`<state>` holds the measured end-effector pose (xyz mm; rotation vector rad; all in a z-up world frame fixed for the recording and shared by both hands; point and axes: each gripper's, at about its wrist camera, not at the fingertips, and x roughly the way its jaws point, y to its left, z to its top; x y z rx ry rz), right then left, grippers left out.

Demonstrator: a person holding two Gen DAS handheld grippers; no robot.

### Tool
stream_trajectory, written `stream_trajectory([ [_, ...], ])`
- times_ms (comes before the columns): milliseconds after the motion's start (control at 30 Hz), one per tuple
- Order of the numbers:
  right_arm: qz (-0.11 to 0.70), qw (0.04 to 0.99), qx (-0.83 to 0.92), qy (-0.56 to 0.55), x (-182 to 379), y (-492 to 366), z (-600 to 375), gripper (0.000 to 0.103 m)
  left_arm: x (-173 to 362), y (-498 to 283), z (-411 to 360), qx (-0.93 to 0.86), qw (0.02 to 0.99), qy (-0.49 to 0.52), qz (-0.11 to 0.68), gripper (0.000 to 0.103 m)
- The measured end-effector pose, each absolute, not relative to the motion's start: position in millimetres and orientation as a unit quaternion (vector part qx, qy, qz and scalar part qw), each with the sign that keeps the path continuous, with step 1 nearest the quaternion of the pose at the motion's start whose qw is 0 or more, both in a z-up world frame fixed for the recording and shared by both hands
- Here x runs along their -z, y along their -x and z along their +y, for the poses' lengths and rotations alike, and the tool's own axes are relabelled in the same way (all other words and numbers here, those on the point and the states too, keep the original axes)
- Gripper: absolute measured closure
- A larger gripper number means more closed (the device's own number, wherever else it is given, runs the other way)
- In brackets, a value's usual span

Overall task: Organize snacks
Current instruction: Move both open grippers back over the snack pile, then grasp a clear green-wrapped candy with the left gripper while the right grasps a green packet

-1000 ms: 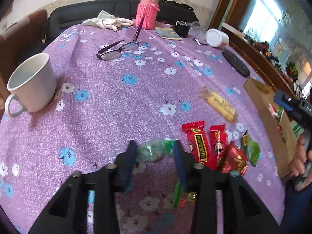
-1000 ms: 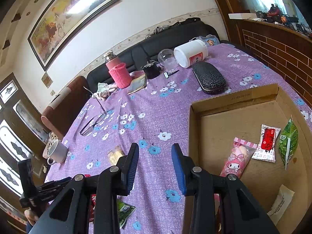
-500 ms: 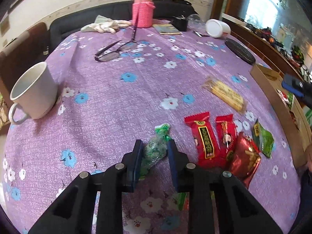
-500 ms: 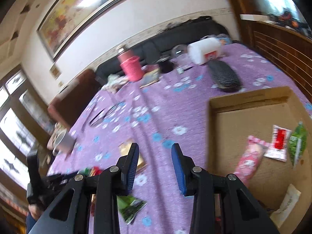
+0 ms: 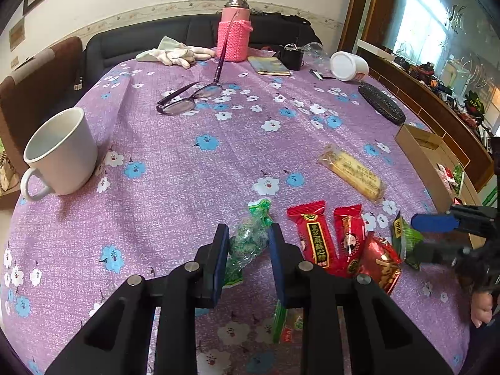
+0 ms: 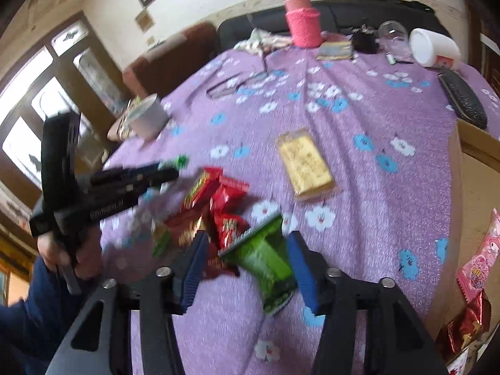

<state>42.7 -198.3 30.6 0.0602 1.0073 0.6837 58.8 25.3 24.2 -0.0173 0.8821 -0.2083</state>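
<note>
Snacks lie loose in a cluster at the near edge of the purple-clothed worktop [image 5: 187,156]; the cardboard box [image 5: 418,150] they likely go into sits at the right edge, a few packets already inside.

Left wrist view: left gripper [image 5: 247,247] narrowed, pads pressed on the clear green candy packet [image 5: 250,237], packet low over or on the cloth, cannot tell which. Red packets [image 5: 331,240] just right of it, yellow biscuit bar [image 5: 350,172] further back. White mug [image 5: 62,153] well apart, far left. Step judged: pick in hand; next move calls for carrying the packet across to the box.

Right wrist view (blurred): right gripper [image 6: 247,259] mid-wide, jaws have just been opening, green pouch [image 6: 265,262] between them, pads not pressing it. Box wall [image 6: 478,143] at right. Next: settle over the pouch and close on it.
</note>
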Motion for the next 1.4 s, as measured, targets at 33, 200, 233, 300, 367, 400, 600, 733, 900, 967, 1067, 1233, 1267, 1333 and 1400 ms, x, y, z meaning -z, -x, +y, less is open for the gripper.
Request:
stream_trajectory([
  [33,0.474,0.82,-0.321,-0.022,-30,-41,-198,0.045,-25,-58,25,0.102,0.899,0.008,0.425,0.078],
  [200,0.481,0.815,-0.322,0.013,-27,-37,-192,0.042,-25,-58,23,0.105,0.9,0.008,0.424,0.078],
  [233,0.48,0.817,-0.319,0.027,-26,-36,-189,0.04,-24,-58,23,0.106,0.899,0.009,0.424,0.078],
  [300,0.476,0.819,-0.317,0.047,-26,-32,-186,0.039,-24,-59,23,0.106,0.899,0.012,0.425,0.078],
  [367,0.474,0.821,-0.312,0.055,-25,-29,-186,0.039,-23,-59,23,0.106,0.898,0.013,0.426,0.078],
  [400,0.474,0.822,-0.31,0.057,-24,-30,-186,0.039,-23,-59,23,0.106,0.899,0.013,0.425,0.078],
  [600,0.478,0.832,-0.273,0.07,-19,-34,-189,0.051,-23,-58,22,0.106,0.899,0.014,0.426,0.078],
  [733,0.474,0.834,-0.275,0.062,-19,-35,-191,0.068,-24,-58,22,0.106,0.9,0.014,0.423,0.078],
  [900,0.453,0.845,-0.282,0.013,-32,-38,-201,0.073,-29,-55,24,0.113,0.904,0.027,0.41,0.078],
  [967,0.444,0.854,-0.271,-0.01,-37,-40,-207,0.073,-31,-54,25,0.118,0.906,0.034,0.406,0.078],
  [1067,0.434,0.861,-0.263,-0.036,-41,-42,-215,0.073,-33,-54,25,0.119,0.908,0.038,0.401,0.078],
  [1233,0.419,0.873,-0.24,-0.066,-47,-44,-225,0.073,-34,-54,25,0.114,0.909,0.042,0.399,0.078],
  [1267,0.417,0.875,-0.236,-0.07,-47,-45,-227,0.073,-34,-54,25,0.113,0.91,0.042,0.398,0.078],
  [1333,0.414,0.877,-0.231,-0.079,-49,-47,-230,0.073,-35,-54,26,0.111,0.91,0.043,0.396,0.078],
  [1400,0.412,0.879,-0.226,-0.084,-49,-49,-233,0.073,-35,-53,26,0.111,0.91,0.044,0.396,0.078],
])
